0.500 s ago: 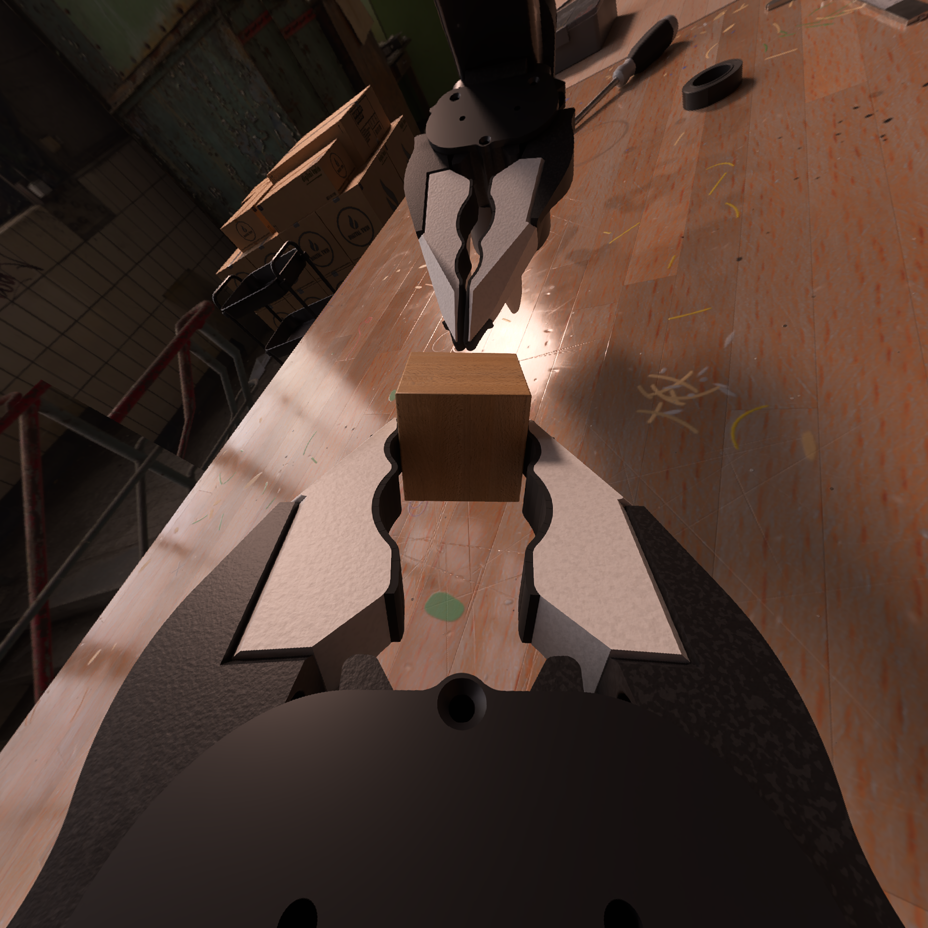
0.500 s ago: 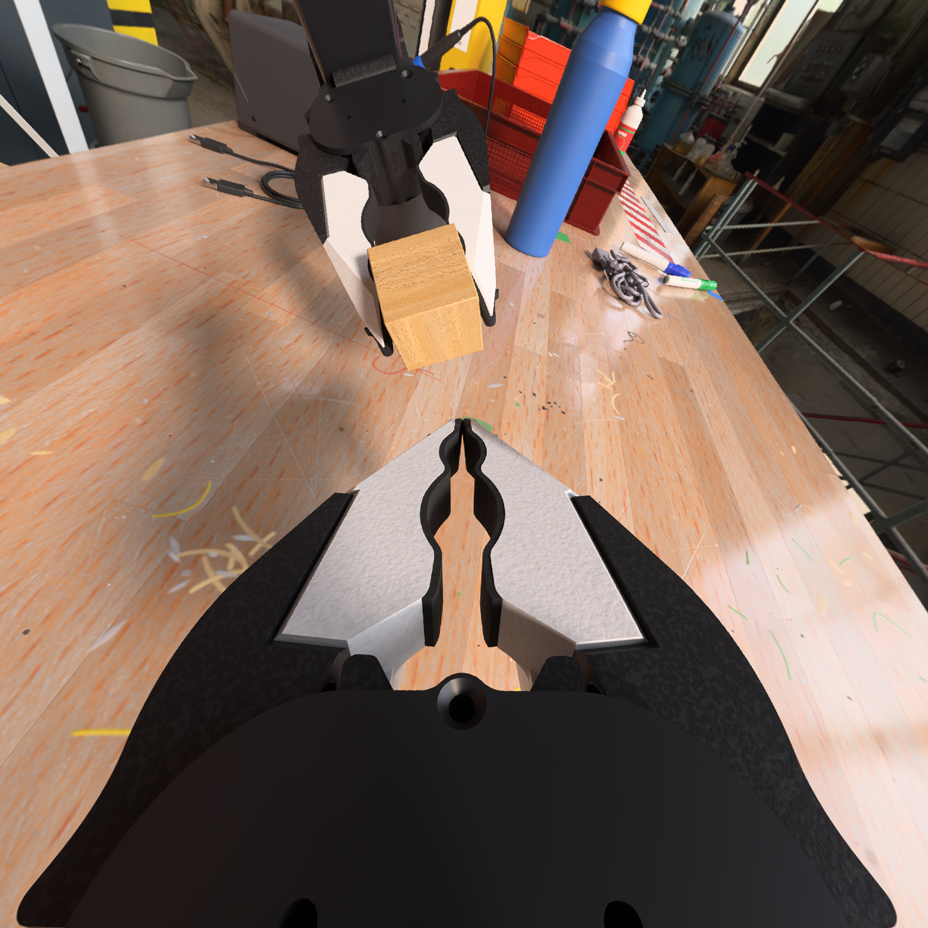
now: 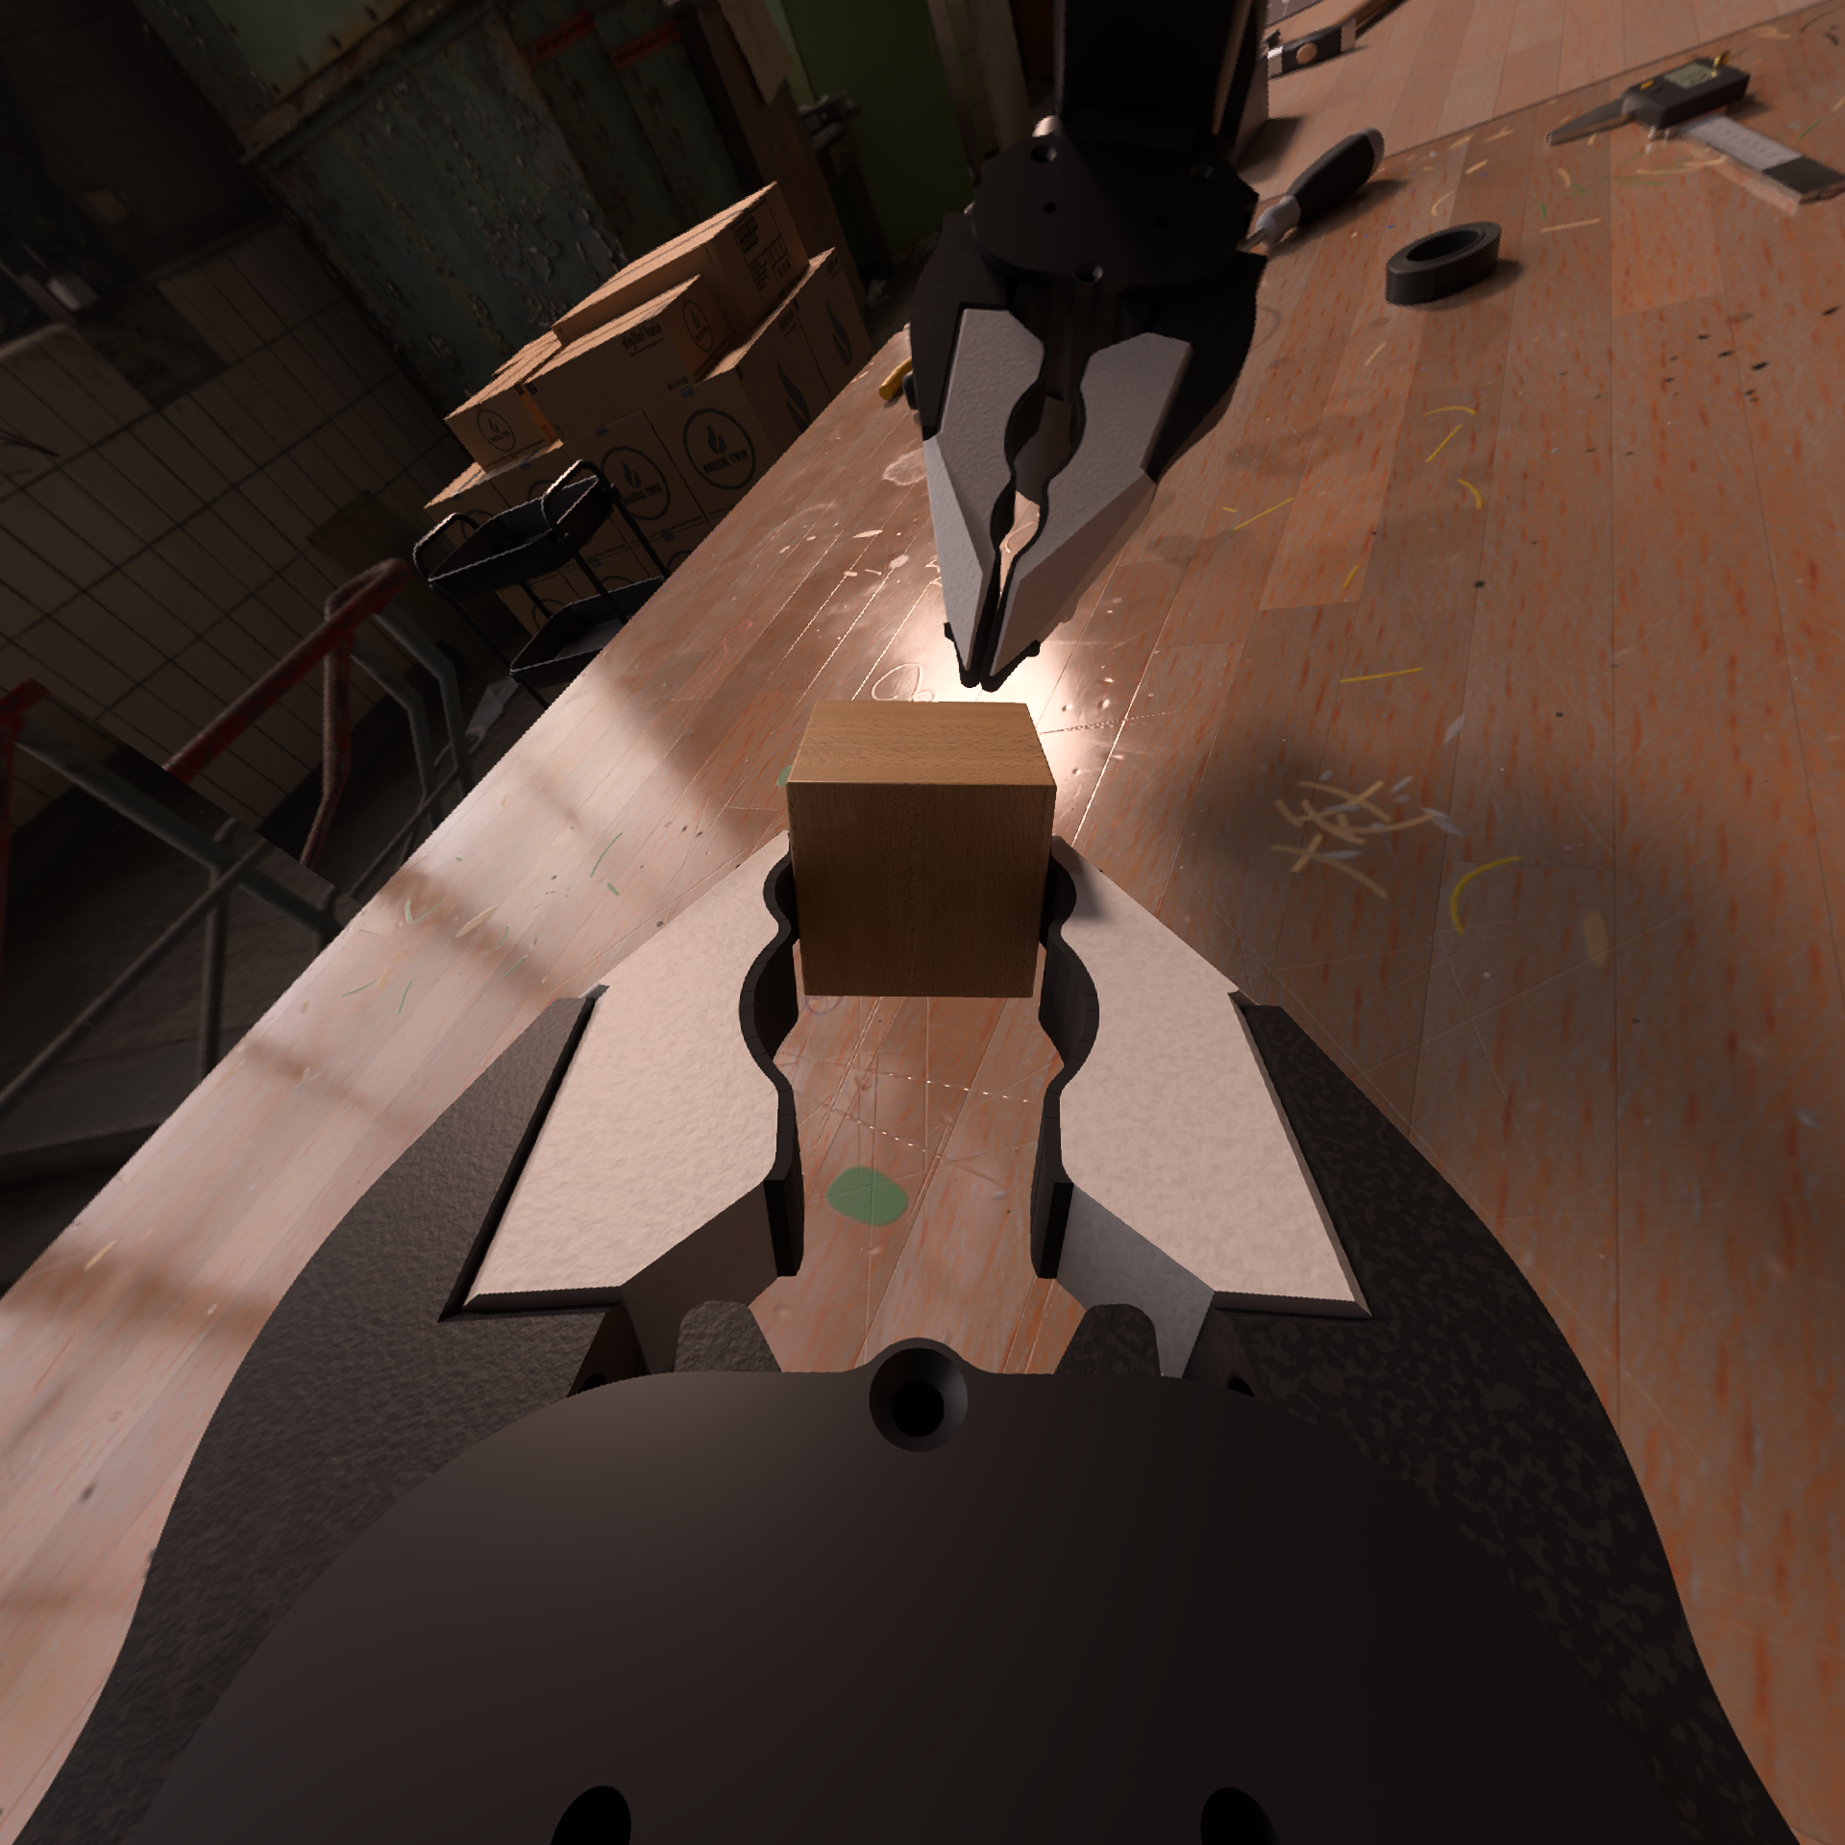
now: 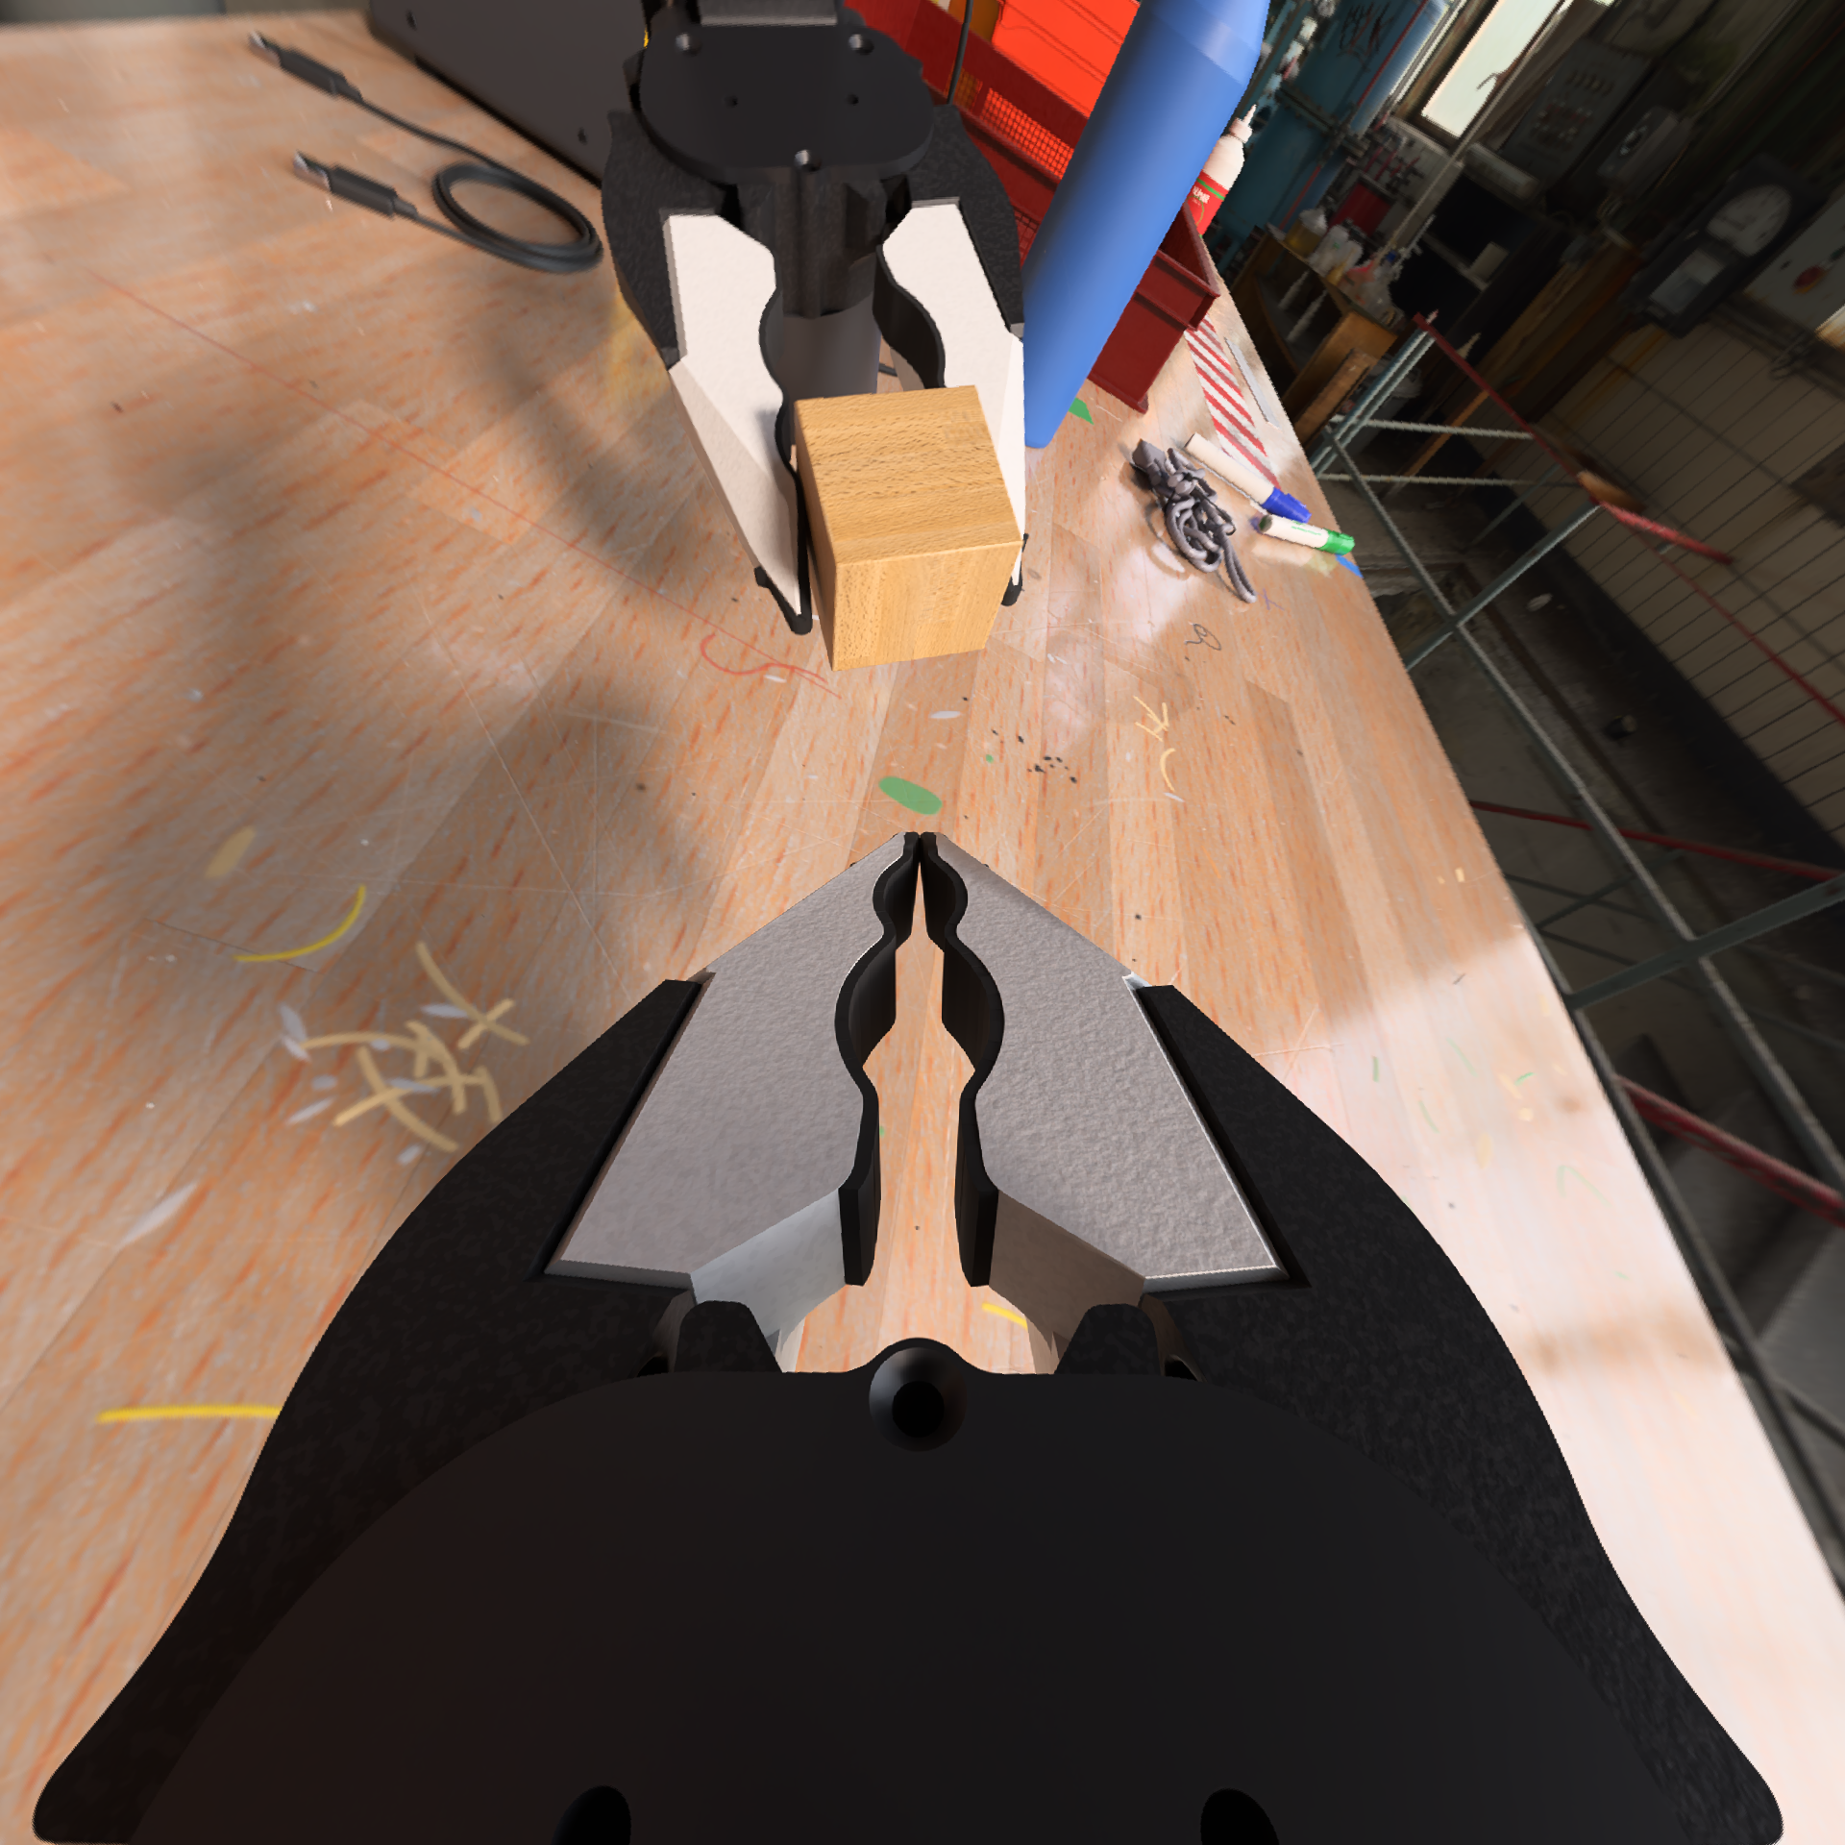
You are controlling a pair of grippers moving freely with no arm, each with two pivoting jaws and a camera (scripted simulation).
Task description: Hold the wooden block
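Squarely between the left gripper's [image 3: 920, 879] fingertips sat the wooden block [image 3: 920, 871], pinched; the right gripper's [image 4: 920, 844] fingers were pressed together, well short of it.

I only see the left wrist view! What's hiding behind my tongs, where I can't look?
Observer: A tall blue cylinder stands behind your left tongs, off to one side, next to a red crate.
Kid: Whoa! What does my block's other side look like?
Observer: That side of the wooden block is in bright light, so it looks pale yellow and the grain shows.
Kid: Is there anything messy on the table back there?
Observer: Yes, a grey tangled chain lies near the table edge, with two markers beside it.
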